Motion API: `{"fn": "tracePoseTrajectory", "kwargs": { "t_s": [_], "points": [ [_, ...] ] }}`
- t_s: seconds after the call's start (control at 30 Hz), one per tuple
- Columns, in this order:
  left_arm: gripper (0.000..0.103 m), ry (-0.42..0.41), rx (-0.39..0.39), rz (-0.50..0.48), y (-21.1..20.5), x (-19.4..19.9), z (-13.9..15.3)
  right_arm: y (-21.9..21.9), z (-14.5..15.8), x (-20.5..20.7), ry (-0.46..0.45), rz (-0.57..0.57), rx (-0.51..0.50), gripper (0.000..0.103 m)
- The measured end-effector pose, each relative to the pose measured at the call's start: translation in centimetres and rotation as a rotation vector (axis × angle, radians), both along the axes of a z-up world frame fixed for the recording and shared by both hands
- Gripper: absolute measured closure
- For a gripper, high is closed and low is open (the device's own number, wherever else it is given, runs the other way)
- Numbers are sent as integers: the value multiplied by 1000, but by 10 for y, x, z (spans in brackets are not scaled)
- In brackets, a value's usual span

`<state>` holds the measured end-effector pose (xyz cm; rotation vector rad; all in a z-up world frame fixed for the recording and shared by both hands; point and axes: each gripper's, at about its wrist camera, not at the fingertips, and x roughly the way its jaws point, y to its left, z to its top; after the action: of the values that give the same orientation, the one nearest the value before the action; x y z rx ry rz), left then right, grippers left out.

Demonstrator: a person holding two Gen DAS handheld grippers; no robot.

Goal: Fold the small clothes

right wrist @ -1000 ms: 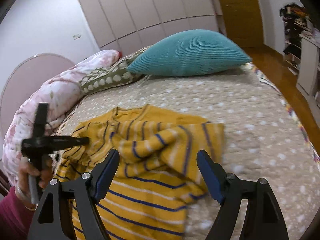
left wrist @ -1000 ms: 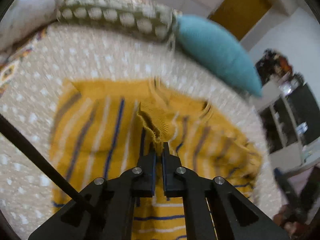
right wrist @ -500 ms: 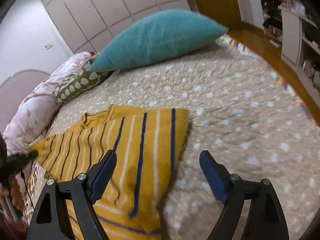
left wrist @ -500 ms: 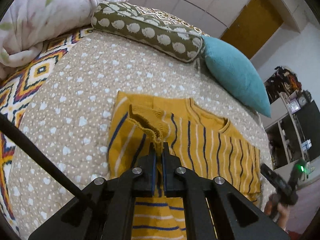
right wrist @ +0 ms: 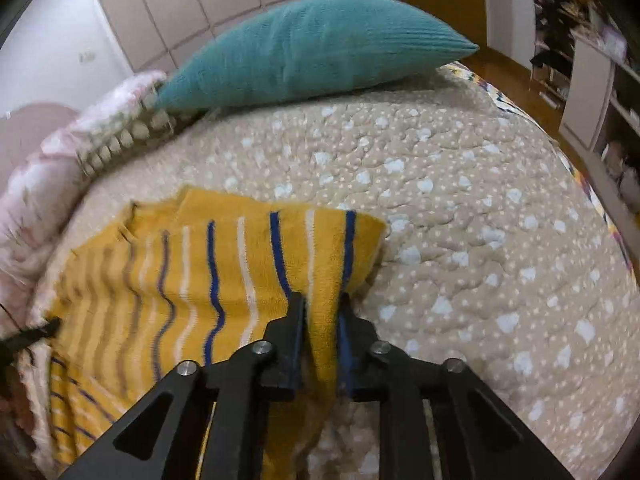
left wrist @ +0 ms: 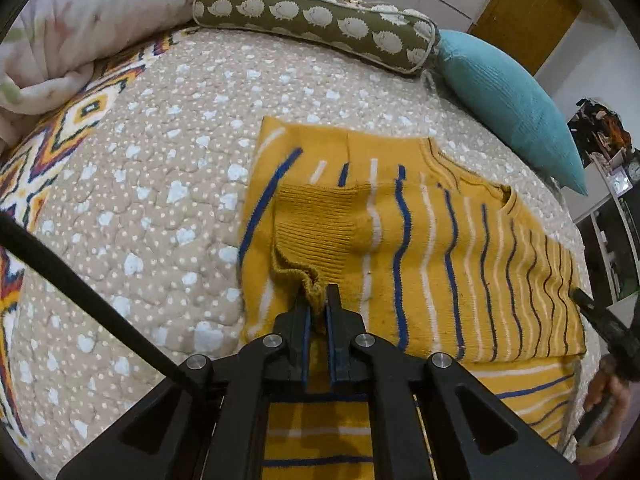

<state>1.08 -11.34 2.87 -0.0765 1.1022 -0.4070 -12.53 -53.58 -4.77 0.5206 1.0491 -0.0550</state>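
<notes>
Mustard striped sweater [left wrist: 440, 248] folded on dotted quilt [left wrist: 160, 200], both grippers' jaws clamped on its fabric

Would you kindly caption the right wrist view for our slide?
Right gripper, jaws just closing, pinches a fold of the yellow knitted sweater with blue and white stripes on the beige spotted quilt.

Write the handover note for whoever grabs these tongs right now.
Left tongs: shut on the ribbed cuff of the folded-in sleeve.
Right tongs: jaws have just been closing and now pinch the right edge of the yellow striped sweater.
Sweater lies on the dotted bedspread, short of the teal pillow.
Done: one sleeve is laid across the body.
Left: probably fold the right side in, then fold the body up.
</notes>
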Motion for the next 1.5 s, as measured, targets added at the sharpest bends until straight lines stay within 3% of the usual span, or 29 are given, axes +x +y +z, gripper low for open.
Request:
{"fn": "tracePoseTrajectory", "kwargs": {
  "t_s": [0.03,0.07,0.1,0.17,0.2,0.27,0.3,0.33,0.4,0.47,0.53,0.6,0.63,0.7,0.83,1.0,1.1,1.17,1.23,1.33,1.5],
  "points": [
    [93,-5,-2,1,1,0,2,-5,5,-6,-7,-18,43,40],
    [90,-12,0,6,2,-1,4,-9,9,-14,-10,-30,86,29],
    [83,-18,2,9,4,-2,7,-12,13,-23,-20,-36,130,23],
    [72,-21,-9,17,4,-2,8,-4,15,-32,-23,-12,173,23],
    [67,-11,-19,21,5,-3,7,3,11,-35,-1,10,178,24],
    [66,4,-23,25,6,-6,8,19,-2,-33,49,52,149,58],
    [64,5,-24,19,8,-10,11,26,-4,-34,54,80,112,80],
    [54,1,-23,8,11,-15,14,31,0,-37,29,101,80,86],
    [38,-21,-28,-3,22,-28,20,28,14,-45,-23,98,50,89],
    [35,-48,-50,2,36,-41,23,17,20,-51,-49,53,39,89],
    [35,-33,-61,-4,48,-51,21,17,10,-45,1,56,51,88],
    [35,-22,-58,-13,58,-59,18,22,6,-46,25,67,54,81],
    [35,-21,-44,-12,62,-63,15,23,10,-48,17,57,63,61],
    [35,-17,-2,-4,67,-67,8,19,18,-56,-9,31,100,33],
    [35,-1,52,14,64,-57,-7,23,34,-82,-40,55,112,31],
    [35,-51,142,48,43,-35,-16,35,17,-92,17,54,121,31],
    [36,-76,185,92,39,-24,-18,49,8,-92,3,80,75,31],
    [36,-81,185,117,42,-19,-18,58,7,-90,-13,88,10,40],
    [40,-79,149,146,51,-17,-17,63,7,-86,-17,97,-11,68],
    [44,-68,70,181,69,-16,-15,61,10,-83,-29,89,6,88],
    [47,-86,37,203,77,-19,-16,53,15,-85,-58,73,51,93]
  ]
}}
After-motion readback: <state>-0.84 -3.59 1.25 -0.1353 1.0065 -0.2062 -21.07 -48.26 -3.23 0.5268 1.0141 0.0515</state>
